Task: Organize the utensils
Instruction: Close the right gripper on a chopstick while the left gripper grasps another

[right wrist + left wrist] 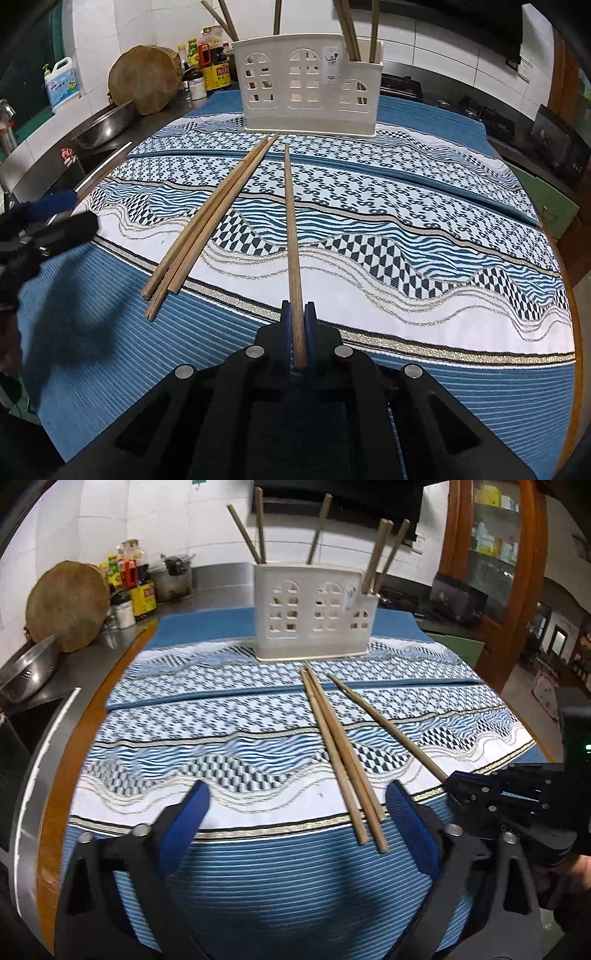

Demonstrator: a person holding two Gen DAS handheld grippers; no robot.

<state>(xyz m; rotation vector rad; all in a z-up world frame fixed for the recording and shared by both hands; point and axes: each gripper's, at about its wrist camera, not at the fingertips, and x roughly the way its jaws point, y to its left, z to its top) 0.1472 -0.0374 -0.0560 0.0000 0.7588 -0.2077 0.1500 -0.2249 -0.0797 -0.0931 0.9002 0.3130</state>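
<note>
I can't read any text for certain. At ten o'clock from the white utensil holder (312,83), a yellow-labelled sauce bottle (217,70) carries red characters too small to make out. The sticker (331,63) on the holder's front and the blue-labelled detergent jug (62,84) are blurred.

- Upright chopsticks (347,29) in the white holder (310,96) are running past the top edge, tips unseen.
- The left gripper (48,218) is blurring at the right-wrist view's left border, largely cropped.
</note>
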